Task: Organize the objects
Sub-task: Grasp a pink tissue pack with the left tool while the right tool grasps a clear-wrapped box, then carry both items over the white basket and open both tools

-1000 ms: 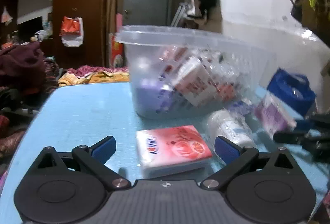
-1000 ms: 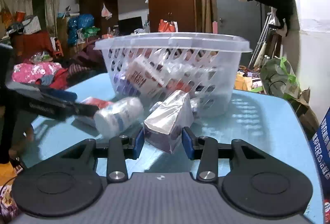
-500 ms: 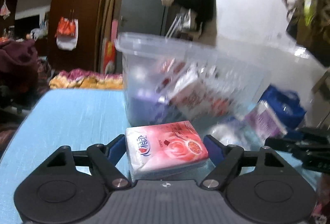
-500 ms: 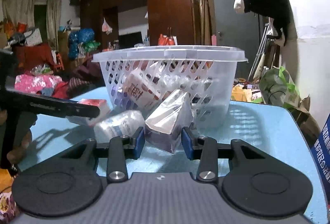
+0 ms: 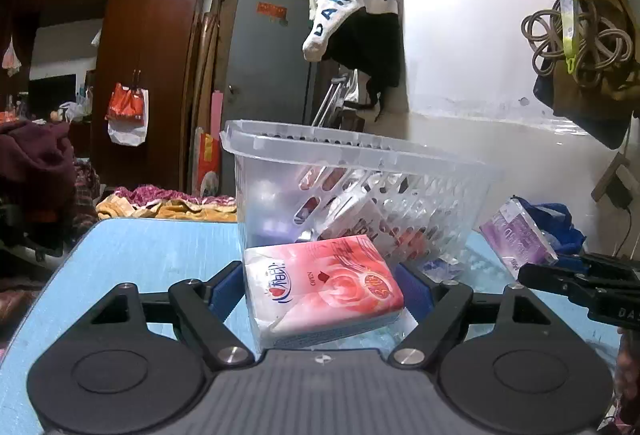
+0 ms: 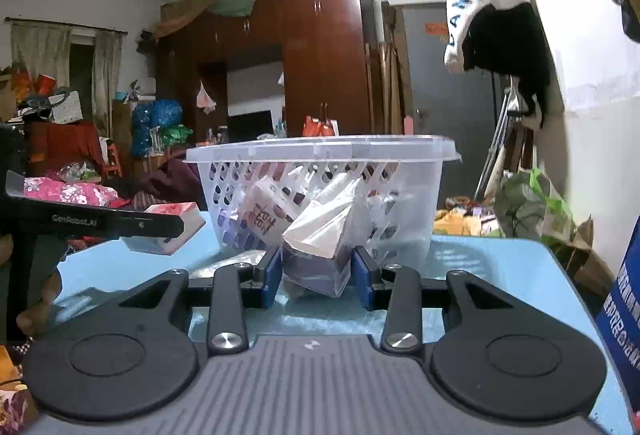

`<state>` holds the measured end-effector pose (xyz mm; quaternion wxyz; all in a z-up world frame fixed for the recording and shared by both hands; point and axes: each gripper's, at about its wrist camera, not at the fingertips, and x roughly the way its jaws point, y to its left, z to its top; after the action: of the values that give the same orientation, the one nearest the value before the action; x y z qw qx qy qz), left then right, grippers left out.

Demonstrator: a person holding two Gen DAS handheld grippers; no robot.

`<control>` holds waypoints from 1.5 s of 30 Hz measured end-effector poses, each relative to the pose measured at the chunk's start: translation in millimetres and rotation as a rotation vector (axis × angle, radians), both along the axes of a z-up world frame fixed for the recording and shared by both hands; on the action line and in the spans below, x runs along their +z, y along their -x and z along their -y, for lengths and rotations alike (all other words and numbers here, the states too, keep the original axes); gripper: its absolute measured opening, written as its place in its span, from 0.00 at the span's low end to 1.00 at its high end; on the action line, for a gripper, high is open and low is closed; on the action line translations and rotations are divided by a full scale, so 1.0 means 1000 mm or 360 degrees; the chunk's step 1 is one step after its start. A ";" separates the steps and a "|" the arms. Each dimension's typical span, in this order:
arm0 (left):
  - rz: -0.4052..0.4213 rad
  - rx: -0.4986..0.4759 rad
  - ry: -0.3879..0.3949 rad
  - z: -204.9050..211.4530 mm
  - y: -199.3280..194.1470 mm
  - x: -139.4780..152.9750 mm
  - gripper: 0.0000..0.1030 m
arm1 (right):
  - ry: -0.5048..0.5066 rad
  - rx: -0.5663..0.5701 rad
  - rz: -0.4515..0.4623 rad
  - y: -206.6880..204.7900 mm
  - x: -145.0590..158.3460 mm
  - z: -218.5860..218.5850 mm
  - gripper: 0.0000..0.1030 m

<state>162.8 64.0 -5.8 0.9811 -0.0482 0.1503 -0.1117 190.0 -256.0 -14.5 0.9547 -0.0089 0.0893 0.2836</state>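
Observation:
My left gripper (image 5: 320, 287) is shut on a pink and white tissue pack (image 5: 320, 287) and holds it above the blue table (image 5: 152, 255), in front of the clear plastic basket (image 5: 360, 171). My right gripper (image 6: 318, 273) is shut on a purple and silver tissue pack (image 6: 320, 247), lifted in front of the same basket (image 6: 320, 155). The basket holds several packets. The purple pack also shows at the right of the left wrist view (image 5: 520, 239). The left gripper with its pink pack shows at the left of the right wrist view (image 6: 168, 227).
A white wall (image 5: 480, 75) stands behind the basket. A blue box (image 6: 624, 307) stands at the table's right edge. Green bags (image 6: 528, 211) lie beyond the table. A dark wardrobe (image 6: 320, 75) and piled clothes (image 5: 36, 171) fill the room behind.
My left gripper has closed on the pink tissue pack and lifted it off the table. My right gripper has risen with the purple pack. The white bottle has dropped out of view.

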 end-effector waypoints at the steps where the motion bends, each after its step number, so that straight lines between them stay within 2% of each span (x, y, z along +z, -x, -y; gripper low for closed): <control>1: 0.0005 0.0000 0.0003 -0.002 0.001 0.000 0.81 | -0.0002 0.0001 0.0018 0.001 0.000 0.000 0.40; 9: 0.0082 -0.0008 0.0016 -0.003 0.008 0.000 0.81 | 0.0015 0.0034 0.0093 0.007 0.000 -0.003 0.40; 12: 0.0170 -0.0009 0.0020 -0.004 0.016 0.001 0.81 | -0.0004 0.0046 0.0120 0.010 -0.002 0.000 0.40; 14: 0.0259 -0.0021 0.0059 -0.007 0.027 0.004 0.81 | -0.0092 0.0088 0.0070 0.014 0.003 0.005 0.40; 15: 0.0272 -0.0045 0.0115 -0.010 0.031 0.008 0.81 | -0.0136 0.0124 0.0076 0.019 0.009 0.007 0.40; 17: 0.0328 -0.0097 0.0195 -0.014 0.037 0.021 0.81 | -0.0104 0.0087 0.0181 0.028 0.026 0.003 0.40; 20: 0.0396 -0.0111 0.0205 -0.007 0.027 0.061 0.81 | -0.0031 0.0034 0.0212 0.016 0.072 -0.016 0.40; 23: 0.0341 -0.0124 0.0172 0.005 -0.014 0.100 0.81 | 0.0059 0.0044 0.0170 -0.019 0.109 -0.039 0.40; 25: 0.0222 -0.0085 0.0197 0.008 -0.050 0.111 0.81 | 0.0143 -0.0004 0.0104 -0.053 0.122 -0.056 0.40; 28: 0.0078 -0.0028 0.0203 0.012 -0.095 0.111 0.81 | 0.0246 -0.0095 -0.0005 -0.096 0.123 -0.070 0.40; 31: -0.0020 0.0002 0.0238 0.010 -0.120 0.101 0.82 | 0.0291 -0.0135 -0.0058 -0.116 0.116 -0.073 0.42; 32: -0.0046 0.0016 0.0246 0.010 -0.125 0.099 0.83 | 0.0281 -0.0140 -0.0067 -0.118 0.115 -0.071 0.53; 33: -0.0057 0.0031 0.0231 0.010 -0.128 0.098 0.89 | 0.0259 -0.0133 -0.0090 -0.120 0.114 -0.069 0.61; 34: -0.0061 0.0048 0.0214 0.011 -0.129 0.099 0.92 | 0.0235 -0.0131 -0.0110 -0.119 0.115 -0.066 0.74; 35: -0.0052 0.0059 0.0205 0.010 -0.127 0.100 0.97 | 0.0206 -0.0141 -0.0102 -0.115 0.116 -0.062 0.81; 36: -0.0038 0.0058 0.0198 0.010 -0.122 0.102 0.98 | 0.0188 -0.0148 -0.0077 -0.107 0.118 -0.057 0.84; 38: 0.0017 0.0042 0.0195 0.010 -0.101 0.108 0.99 | 0.0126 -0.0171 -0.0004 -0.085 0.122 -0.043 1.00; 40: 0.0098 -0.0018 0.0223 0.008 -0.067 0.106 1.00 | -0.0048 -0.0158 0.0114 -0.055 0.120 -0.019 1.00; 41: 0.0113 -0.0054 0.0188 0.011 -0.047 0.099 1.00 | -0.0125 -0.0136 0.0129 -0.041 0.114 -0.006 1.00; 42: 0.0083 -0.0095 0.0100 0.019 -0.030 0.088 1.00 | -0.0159 -0.0111 0.0100 -0.030 0.106 0.003 1.00; 45: -0.0076 -0.0159 -0.0102 0.049 -0.007 0.046 1.00 | -0.0067 -0.0117 -0.0050 -0.019 0.073 0.013 1.00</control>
<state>170.2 15.5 39.7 0.9715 -0.0118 0.1795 -0.1544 209.2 -269.3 58.8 0.9629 0.0189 0.0985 0.2504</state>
